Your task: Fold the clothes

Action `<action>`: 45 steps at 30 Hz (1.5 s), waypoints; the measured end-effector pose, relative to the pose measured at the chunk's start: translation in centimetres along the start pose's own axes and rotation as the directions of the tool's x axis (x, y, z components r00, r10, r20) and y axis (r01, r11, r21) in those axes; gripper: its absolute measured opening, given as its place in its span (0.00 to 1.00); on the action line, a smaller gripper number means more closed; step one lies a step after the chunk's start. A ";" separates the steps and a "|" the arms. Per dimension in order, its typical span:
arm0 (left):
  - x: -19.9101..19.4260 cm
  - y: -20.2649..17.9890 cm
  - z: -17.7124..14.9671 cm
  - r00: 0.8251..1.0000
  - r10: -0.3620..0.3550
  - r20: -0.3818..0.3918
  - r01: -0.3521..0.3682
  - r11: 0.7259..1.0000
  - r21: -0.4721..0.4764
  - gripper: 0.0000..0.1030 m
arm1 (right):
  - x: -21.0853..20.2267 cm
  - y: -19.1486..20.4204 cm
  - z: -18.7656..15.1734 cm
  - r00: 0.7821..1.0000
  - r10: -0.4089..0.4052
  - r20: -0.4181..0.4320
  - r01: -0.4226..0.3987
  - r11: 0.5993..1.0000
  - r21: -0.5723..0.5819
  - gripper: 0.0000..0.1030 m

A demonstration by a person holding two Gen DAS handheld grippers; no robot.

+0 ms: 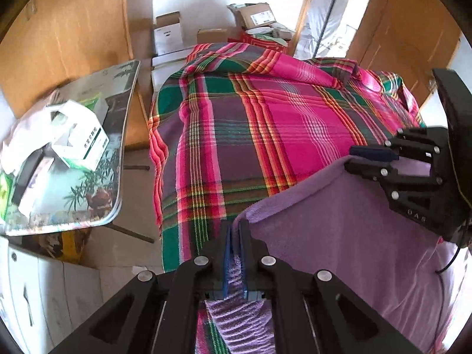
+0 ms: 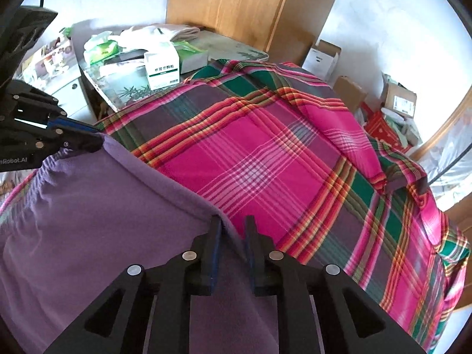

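Claws (image 1: 234, 230) (image 2: 233, 227) clamped on purple garment (image 2: 103, 206), plaid bedspread (image 2: 265, 147) beneath, cluttered side table (image 1: 118, 177) near.

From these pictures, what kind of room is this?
Probably a bedroom at home: a plaid bedspread covers what looks like a bed, a wooden wardrobe stands behind it, and cardboard boxes sit by the wall.

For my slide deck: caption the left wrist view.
Left gripper and right gripper each pinch an edge of a purple garment above a plaid bedspread.

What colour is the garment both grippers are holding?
Plain purple garment, no pattern; clearest in the right wrist view.
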State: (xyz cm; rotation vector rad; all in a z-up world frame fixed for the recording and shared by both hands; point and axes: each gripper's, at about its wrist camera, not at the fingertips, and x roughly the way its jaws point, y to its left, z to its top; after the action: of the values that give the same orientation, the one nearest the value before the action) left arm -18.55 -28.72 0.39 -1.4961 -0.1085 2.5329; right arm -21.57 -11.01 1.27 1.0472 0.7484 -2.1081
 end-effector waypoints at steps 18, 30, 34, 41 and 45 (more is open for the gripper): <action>-7.8 -10.1 -2.2 0.985 -0.157 0.075 0.148 0.982 0.119 0.08 | -18.4 -11.2 -15.9 0.992 -0.083 0.097 0.038 0.919 0.393 0.21; -3.5 -23.3 -6.2 0.960 -0.262 -0.100 0.280 0.918 0.282 0.08 | -23.2 -17.1 -32.0 0.970 -0.235 -0.067 0.225 0.746 0.627 0.27; -1.5 -25.6 -6.3 0.969 -0.213 -0.124 0.240 0.926 0.291 0.08 | -22.3 -19.3 -36.3 0.968 -0.234 -0.091 0.225 0.648 0.727 0.28; -0.5 -26.8 -4.5 0.978 -0.193 -0.085 0.209 0.938 0.275 0.08 | -20.8 -22.6 -39.5 0.979 -0.202 -0.040 0.141 0.519 0.843 0.30; 0.9 -26.3 -3.7 0.985 -0.146 -0.087 0.163 0.958 0.238 0.11 | -20.2 -24.2 -41.3 0.966 -0.241 -0.097 0.198 0.438 0.877 0.30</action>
State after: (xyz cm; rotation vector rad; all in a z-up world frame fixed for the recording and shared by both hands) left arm -12.28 -2.98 2.15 -1.4169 0.0902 2.2745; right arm -11.71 40.02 1.57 1.4514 -0.4058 -2.8128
